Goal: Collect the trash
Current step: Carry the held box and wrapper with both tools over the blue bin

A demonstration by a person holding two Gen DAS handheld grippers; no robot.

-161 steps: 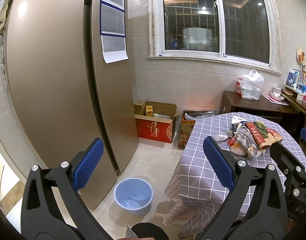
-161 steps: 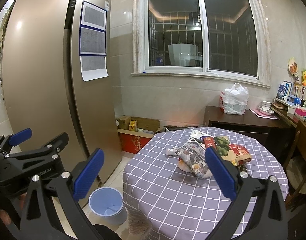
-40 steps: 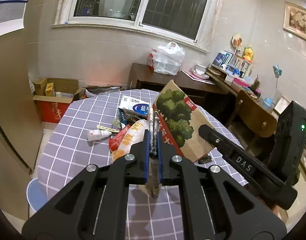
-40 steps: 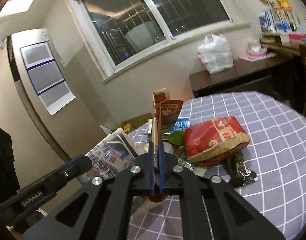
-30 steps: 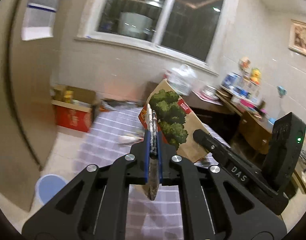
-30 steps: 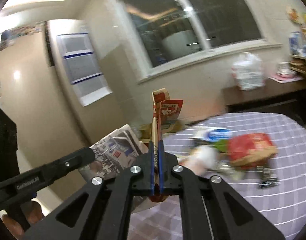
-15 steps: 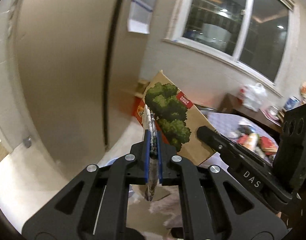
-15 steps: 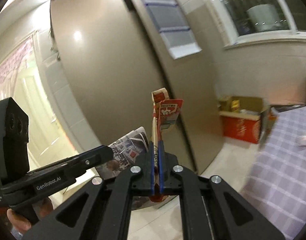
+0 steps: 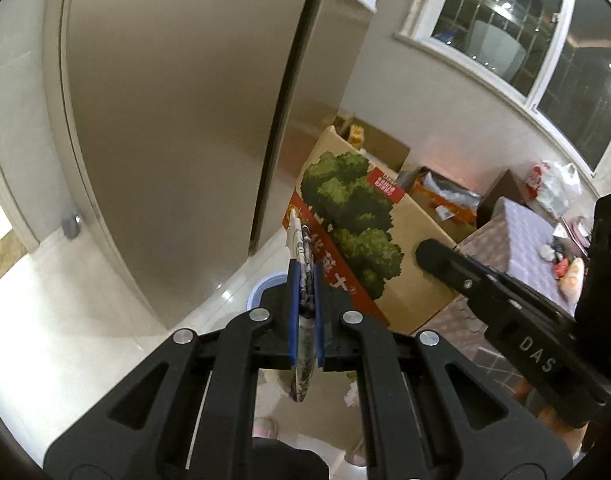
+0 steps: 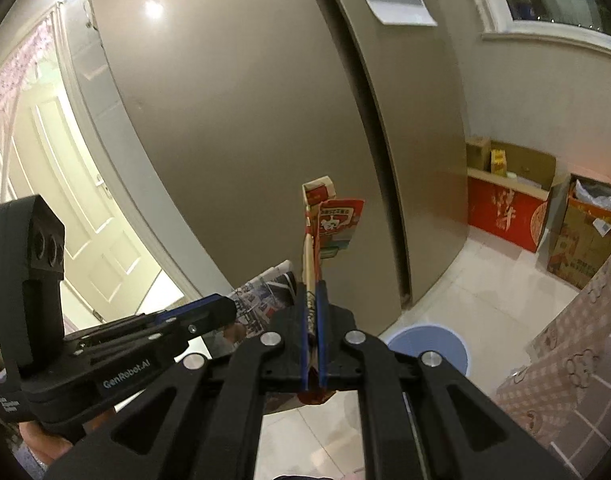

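Left gripper [image 9: 305, 312] clamped on folded newspaper [image 9: 303, 360], right gripper [image 10: 313, 340] clamped on flattened red carton [image 10: 333, 222], both held in air above blue bin [image 10: 429, 346] on floor [image 10: 485, 280] beside fridge [image 10: 245, 120].

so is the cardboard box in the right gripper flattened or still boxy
Flattened: the cardboard box shows edge-on as a thin sheet clamped in the right gripper.

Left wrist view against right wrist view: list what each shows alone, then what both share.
Left wrist only: the night window and the white plastic bag. Right wrist only: the cream panelled door and the red printed cardboard box. Both: the round blue plastic bin on the floor and the tall bronze fridge.
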